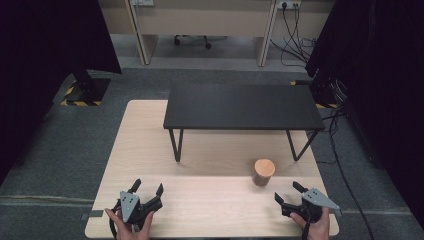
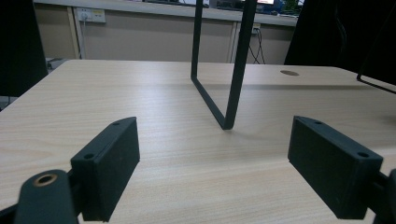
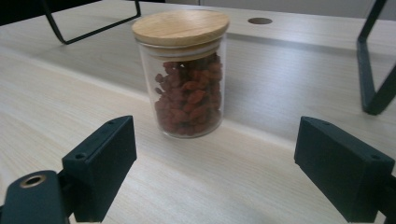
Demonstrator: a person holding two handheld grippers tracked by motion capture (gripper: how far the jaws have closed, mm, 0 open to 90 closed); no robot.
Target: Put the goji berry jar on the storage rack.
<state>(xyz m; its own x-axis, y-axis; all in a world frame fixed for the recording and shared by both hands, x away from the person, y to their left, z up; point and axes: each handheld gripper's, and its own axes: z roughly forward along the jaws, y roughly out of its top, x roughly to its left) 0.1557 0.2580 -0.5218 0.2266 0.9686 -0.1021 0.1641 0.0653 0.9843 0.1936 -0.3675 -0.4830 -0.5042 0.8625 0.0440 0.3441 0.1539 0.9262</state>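
A glass jar with a round wooden lid stands upright on the light wooden table, toward its right front. In the right gripper view the jar holds reddish dried berries and stands a short way ahead of my right gripper, slightly left of centre. My right gripper rests near the table's front right edge, open, with nothing between its jaws. My left gripper rests near the front left edge, also open and empty; in its own view my left gripper faces bare tabletop.
A low black shelf on thin metal legs stands across the back half of the table; one leg frame is ahead of the left gripper. Dark curtains flank the table. Cables trail on the floor at the right.
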